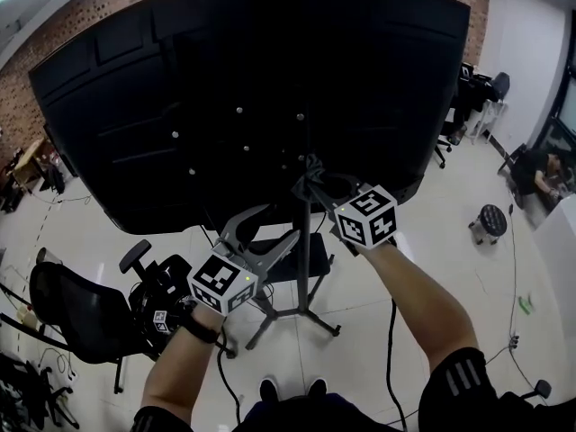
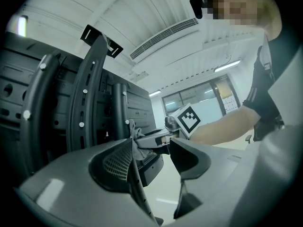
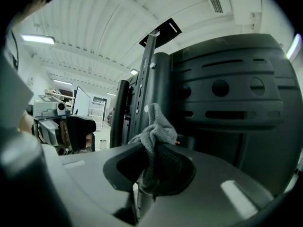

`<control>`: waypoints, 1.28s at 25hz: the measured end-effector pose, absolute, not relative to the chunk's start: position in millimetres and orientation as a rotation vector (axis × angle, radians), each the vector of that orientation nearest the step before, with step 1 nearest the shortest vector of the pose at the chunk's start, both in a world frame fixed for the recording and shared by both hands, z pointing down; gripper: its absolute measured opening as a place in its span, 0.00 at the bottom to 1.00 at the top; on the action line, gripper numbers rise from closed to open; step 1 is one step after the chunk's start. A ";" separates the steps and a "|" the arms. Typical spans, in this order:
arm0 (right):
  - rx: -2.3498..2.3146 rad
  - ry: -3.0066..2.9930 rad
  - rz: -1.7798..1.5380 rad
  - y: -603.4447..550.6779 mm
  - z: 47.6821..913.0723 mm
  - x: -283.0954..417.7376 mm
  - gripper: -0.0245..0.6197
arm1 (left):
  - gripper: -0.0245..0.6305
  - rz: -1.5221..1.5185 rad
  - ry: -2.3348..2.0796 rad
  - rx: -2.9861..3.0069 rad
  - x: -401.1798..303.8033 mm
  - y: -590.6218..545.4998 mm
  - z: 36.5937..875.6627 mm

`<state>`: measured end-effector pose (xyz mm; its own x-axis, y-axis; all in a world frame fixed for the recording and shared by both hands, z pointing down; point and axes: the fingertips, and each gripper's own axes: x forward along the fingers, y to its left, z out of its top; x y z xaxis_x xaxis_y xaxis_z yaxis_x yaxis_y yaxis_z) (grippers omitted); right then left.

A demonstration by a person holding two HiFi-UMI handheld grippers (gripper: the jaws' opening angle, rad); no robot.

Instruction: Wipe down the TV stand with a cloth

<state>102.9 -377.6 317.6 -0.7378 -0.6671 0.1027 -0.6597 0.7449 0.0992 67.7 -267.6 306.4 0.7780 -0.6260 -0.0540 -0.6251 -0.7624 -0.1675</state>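
At the far left of the head view a black office chair stands on the pale floor. Next to it, the left gripper is held in front of the lower part of the TV stand, near its pole and above its spread legs. In the left gripper view its jaws are wide apart and nothing is between them; they do not touch the stand.

In the middle, the big black back of the TV is mounted on the stand and fills the upper part of the head view.

A little to the right and higher, the right gripper is at the pole, just under the TV. Its jaws are closed tight on a grey cloth, which is bunched and stands up above the jaws, close to the vertical black bars of the stand. I cannot tell if the cloth really touches the pole.

Far right, a small round stool stands on the floor, well apart from the stand.
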 end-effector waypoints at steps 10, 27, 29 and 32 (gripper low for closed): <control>1.071 -2.739 -0.016 -370.3 378.2 93.8 0.10 | 0.45 -0.042 0.991 -2.826 63.0 -265.1 333.1; 1.087 -2.659 0.085 -369.8 464.3 94.9 0.10 | 0.45 -0.101 0.999 -2.911 57.9 -271.6 394.9; 1.081 -2.649 0.105 -369.4 478.3 91.4 0.10 | 0.45 -0.113 1.014 -2.925 52.6 -272.7 406.6; 1.067 -2.627 0.138 -367.0 501.6 86.7 0.10 | 0.45 -0.131 1.032 -2.950 47.6 -271.9 425.9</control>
